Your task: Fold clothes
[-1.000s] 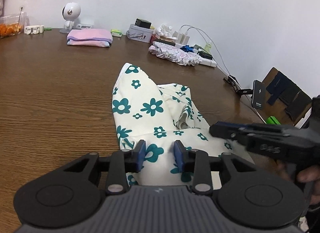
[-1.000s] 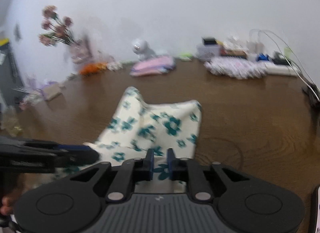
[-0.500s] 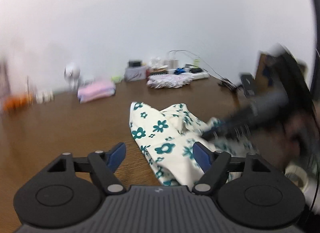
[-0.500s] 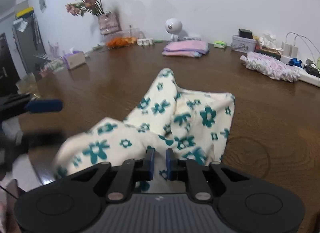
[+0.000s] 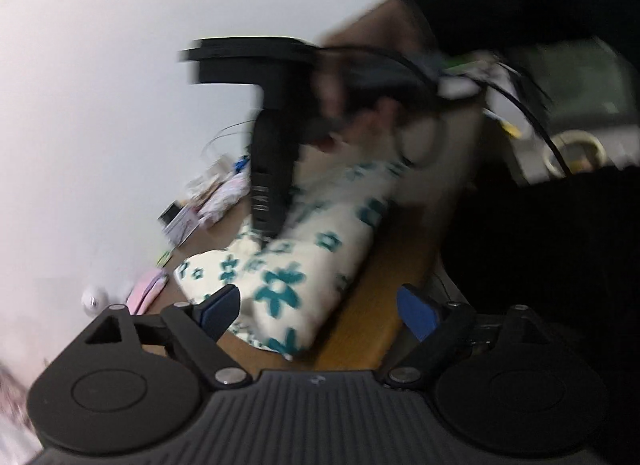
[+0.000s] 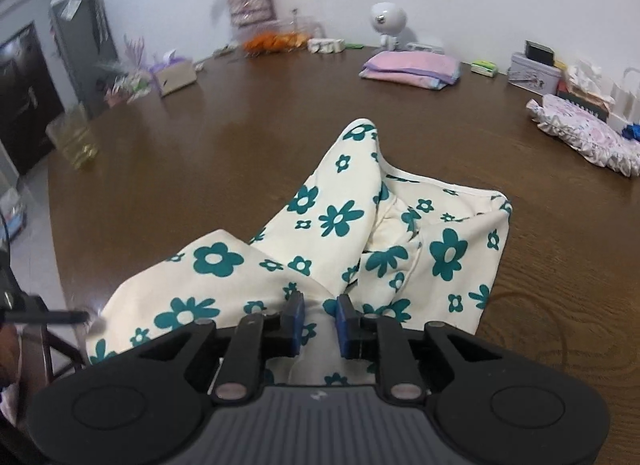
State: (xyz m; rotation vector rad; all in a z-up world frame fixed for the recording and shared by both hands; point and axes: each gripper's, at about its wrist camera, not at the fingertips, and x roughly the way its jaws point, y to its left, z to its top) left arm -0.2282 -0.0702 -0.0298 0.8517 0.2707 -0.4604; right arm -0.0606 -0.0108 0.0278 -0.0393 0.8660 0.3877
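A cream garment with teal flowers [image 6: 340, 221] lies crumpled on the brown wooden table [image 6: 224, 153], one part draped toward the near left edge. My right gripper [image 6: 320, 321] is shut on a bunched fold at the garment's near end. The left wrist view is tilted and blurred. There my left gripper [image 5: 320, 309] stands wide open with nothing between its fingers, just above the near end of the garment [image 5: 304, 265]. A hand holds the right gripper [image 5: 272, 185] over the cloth in that view.
At the back of the table lie a folded pink garment [image 6: 410, 67], a white round-headed figure [image 6: 387, 21] and a tin box [image 6: 534, 77]. A frilly printed cloth [image 6: 588, 137] lies at the right. A tissue box [image 6: 176, 75] and glass jar [image 6: 78, 137] stand left.
My left gripper opened wide, then swung and rolled sideways, blurring its view. My right gripper stayed shut on the garment, whose near part has spread toward the left table edge.
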